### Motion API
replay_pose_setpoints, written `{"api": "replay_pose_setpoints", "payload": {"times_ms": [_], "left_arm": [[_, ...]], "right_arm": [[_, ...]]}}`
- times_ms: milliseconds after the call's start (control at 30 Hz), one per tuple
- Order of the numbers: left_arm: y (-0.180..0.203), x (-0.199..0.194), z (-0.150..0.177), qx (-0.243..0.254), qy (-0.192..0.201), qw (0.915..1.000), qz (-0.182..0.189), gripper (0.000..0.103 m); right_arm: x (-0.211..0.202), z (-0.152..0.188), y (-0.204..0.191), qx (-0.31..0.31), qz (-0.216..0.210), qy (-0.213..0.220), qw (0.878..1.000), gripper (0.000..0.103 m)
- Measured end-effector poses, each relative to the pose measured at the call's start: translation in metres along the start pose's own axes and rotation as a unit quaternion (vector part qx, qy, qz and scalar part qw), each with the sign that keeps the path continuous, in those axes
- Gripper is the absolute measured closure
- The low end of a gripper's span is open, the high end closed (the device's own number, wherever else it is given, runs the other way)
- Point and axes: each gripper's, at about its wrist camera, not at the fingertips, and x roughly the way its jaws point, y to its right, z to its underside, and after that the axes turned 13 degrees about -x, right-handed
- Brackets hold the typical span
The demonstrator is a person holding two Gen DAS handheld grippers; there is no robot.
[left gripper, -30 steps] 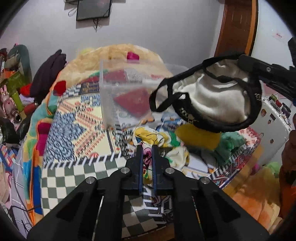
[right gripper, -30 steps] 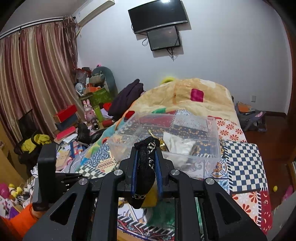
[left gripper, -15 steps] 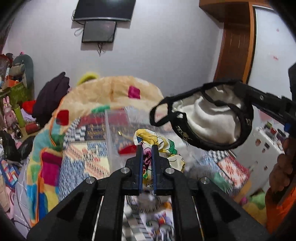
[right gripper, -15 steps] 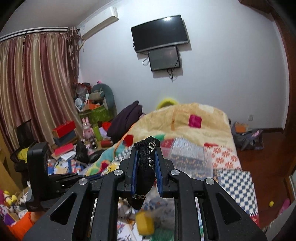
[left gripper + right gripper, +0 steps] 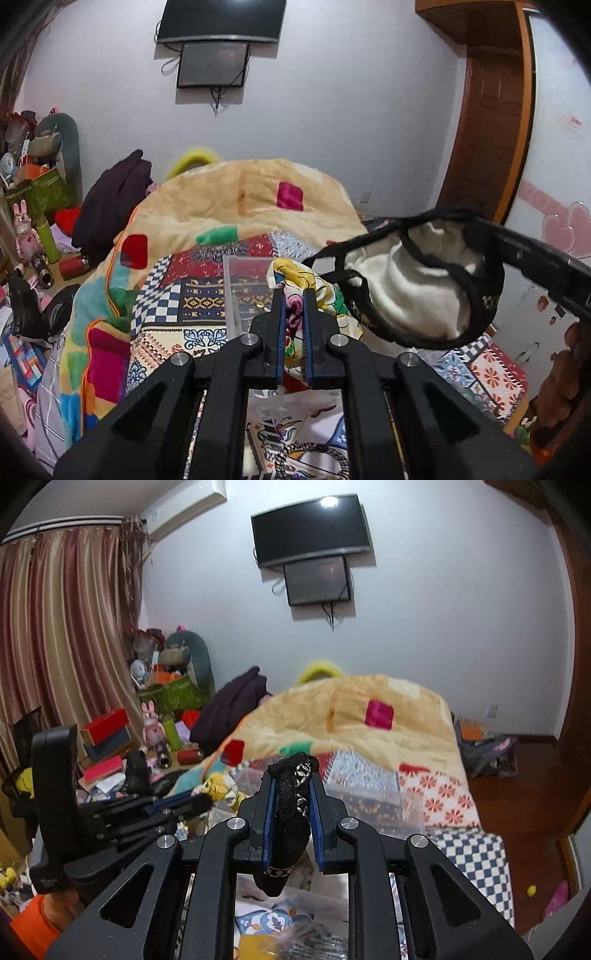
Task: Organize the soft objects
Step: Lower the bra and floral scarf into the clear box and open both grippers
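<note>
My left gripper (image 5: 293, 295) is clamped on a yellow printed cloth (image 5: 295, 275), which bunches above the fingertips at the centre of the left wrist frame. My right gripper (image 5: 291, 786) pinches a black-trimmed garment (image 5: 291, 812); in the left view it hangs as a white pouch (image 5: 413, 291) at centre right. Behind both, a clear plastic box (image 5: 369, 797) sits on the patchwork quilt (image 5: 173, 295), its contents too blurred to name. A television (image 5: 310, 530) hangs at the top centre.

no lettering is showing legibly anywhere (the small print on the black gripper mount (image 5: 48, 880) is reading as blur).
</note>
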Motion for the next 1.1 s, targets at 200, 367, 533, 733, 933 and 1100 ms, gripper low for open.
{"api": "replay_pose_setpoints", "payload": {"times_ms": [200,367,533,733,933,1100], "left_arm": [[-0.001,0.029,0.011,0.01,-0.032,0.9993,-0.017,0.096],[0.003,0.048,0.021,0.027,-0.054,0.9977,-0.029,0.096],[0.01,0.055,0.026,0.045,-0.058,0.9966,-0.038,0.095],[0.011,0.056,0.025,0.043,-0.067,0.9964,-0.031,0.087],[0.008,0.044,0.021,0.025,-0.067,0.9973,-0.015,0.067],[0.009,0.022,0.016,0.022,-0.052,0.9984,-0.001,0.056]], "right_arm": [[0.027,0.021,0.017,0.019,0.004,-0.049,0.999,0.087],[0.04,0.029,0.032,0.03,0.02,-0.077,0.996,0.087],[0.05,0.036,0.035,0.021,0.048,-0.102,0.993,0.087],[0.061,0.042,0.033,-0.002,0.069,-0.131,0.989,0.085],[0.056,0.045,0.032,-0.013,0.068,-0.145,0.987,0.06],[0.034,0.041,0.032,-0.009,0.057,-0.121,0.991,0.035]]}}
